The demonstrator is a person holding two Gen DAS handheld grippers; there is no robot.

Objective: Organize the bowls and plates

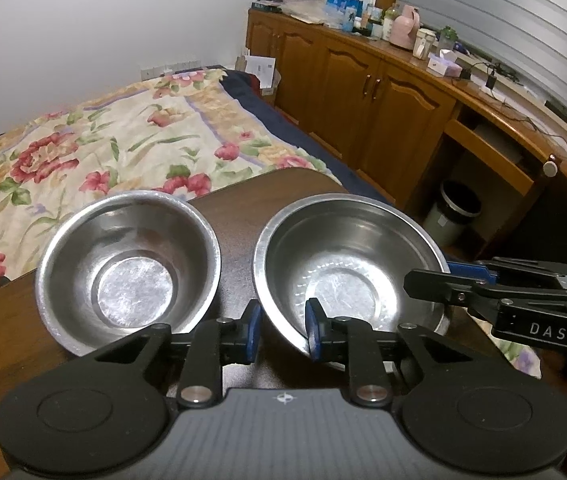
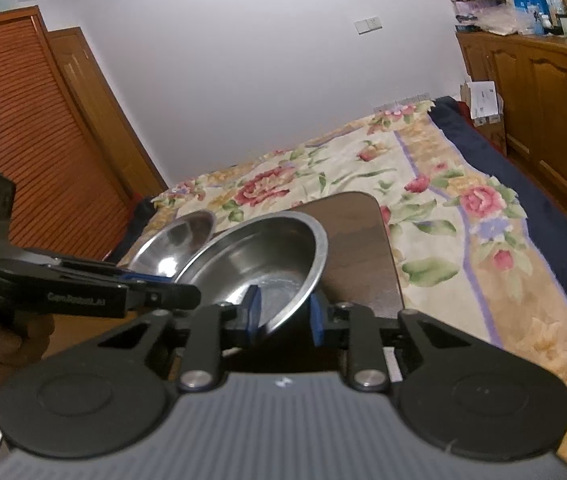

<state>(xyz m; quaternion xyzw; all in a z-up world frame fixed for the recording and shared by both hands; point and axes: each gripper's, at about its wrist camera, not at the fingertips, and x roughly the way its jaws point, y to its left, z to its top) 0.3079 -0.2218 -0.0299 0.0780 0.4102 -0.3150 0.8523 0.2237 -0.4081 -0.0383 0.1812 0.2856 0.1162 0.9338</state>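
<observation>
On brown table: 2 steel bowls, L gripper & R gripper both parted astride right bowl rim.

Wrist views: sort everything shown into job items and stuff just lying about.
Job items:
left steel bowl
right steel bowl
left claw and right claw, each open astride the right steel bowl's rim
table

Lying about:
floral bedspread
wooden cabinets
bottles and boxes on the counter
waste bin
</observation>
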